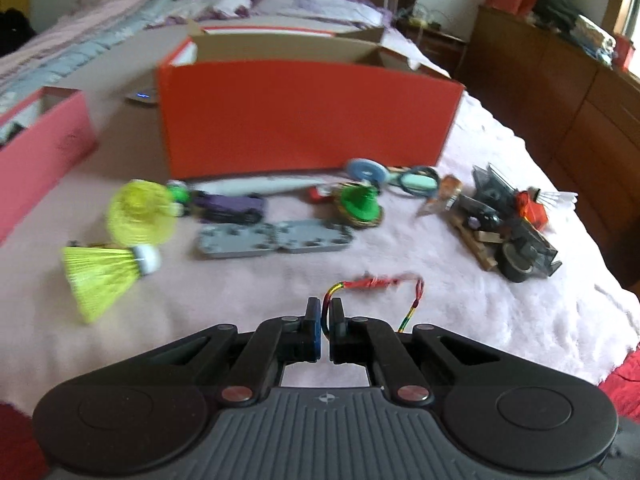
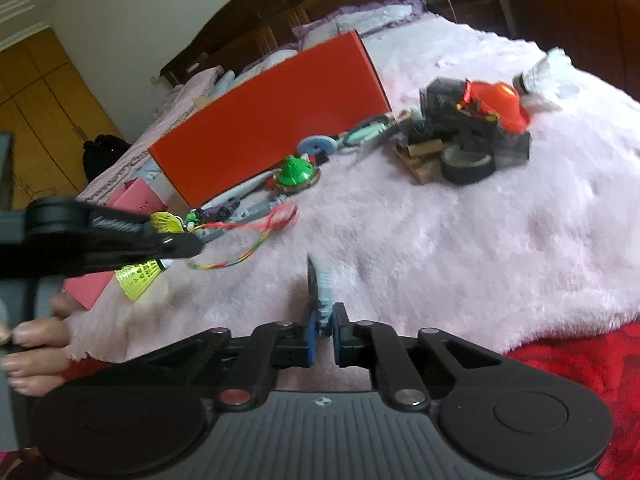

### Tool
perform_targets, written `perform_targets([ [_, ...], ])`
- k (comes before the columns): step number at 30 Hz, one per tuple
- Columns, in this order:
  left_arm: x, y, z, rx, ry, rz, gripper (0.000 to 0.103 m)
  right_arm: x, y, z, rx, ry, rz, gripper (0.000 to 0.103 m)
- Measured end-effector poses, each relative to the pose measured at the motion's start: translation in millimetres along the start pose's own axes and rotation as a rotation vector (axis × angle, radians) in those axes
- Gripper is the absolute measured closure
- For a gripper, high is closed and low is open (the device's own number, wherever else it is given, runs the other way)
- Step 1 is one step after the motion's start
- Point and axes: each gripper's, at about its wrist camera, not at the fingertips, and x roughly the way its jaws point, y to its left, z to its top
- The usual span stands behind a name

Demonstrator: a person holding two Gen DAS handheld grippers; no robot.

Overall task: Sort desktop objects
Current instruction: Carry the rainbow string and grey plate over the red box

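Braided cord (image 1: 374, 285) pinched between left claw (image 1: 325, 312) tips

Black hand-held gripper (image 1: 325, 312), blue finger pads (image 1: 316, 334), ribbed grey body, silver and red pivot screws

Blur and cut edges
Pink box (image 1: 38, 148) cut off at left edge; orange box (image 1: 308, 116) hides its own inside; dark clutter (image 1: 504, 224) blurred.
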Motion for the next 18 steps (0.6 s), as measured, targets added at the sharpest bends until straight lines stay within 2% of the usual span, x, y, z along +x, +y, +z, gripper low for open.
perform_targets([
  [5,-24,8,-1,0.006,-0.037,0.012,0.097,-8,12,8,-0.018,-0.028,0.014,0.095],
  [13,-51,1,6,0.054,-0.093,-0.001,0.097,-22,30,24,-0.054,-0.060,0.040,0.095],
  [15,-50,0,5,0.077,-0.082,0.010,0.095,-24,33,26,-0.058,-0.062,0.038,0.095],
  [18,-40,2,-4,0.115,-0.037,0.035,0.082,-25,34,25,-0.061,-0.058,0.036,0.095],
])
